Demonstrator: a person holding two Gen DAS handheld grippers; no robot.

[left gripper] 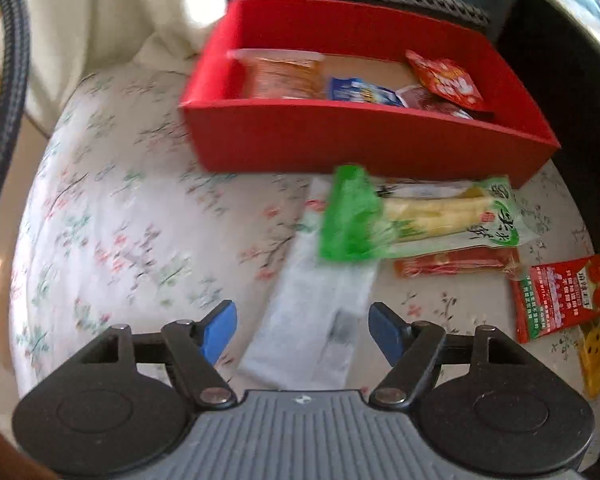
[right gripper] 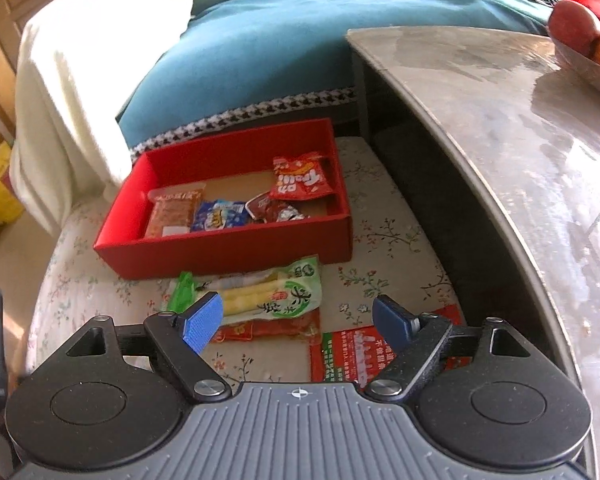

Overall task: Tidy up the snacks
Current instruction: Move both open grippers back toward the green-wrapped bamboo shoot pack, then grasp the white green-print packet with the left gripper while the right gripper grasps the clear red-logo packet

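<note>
both tongs, left (left gripper: pixel 302 330) and right (right gripper: pixel 298 320), spread apart and empty over loose snacks before the red box (right gripper: pixel 228 248); the green packet (right gripper: pixel 276 292) is best pinched mid-length, judging by its floppy ends

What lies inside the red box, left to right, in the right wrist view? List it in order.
In the red box: orange-brown packet → blue packet → dark red foil packet → bright red packet, which leans at the right end.
</note>
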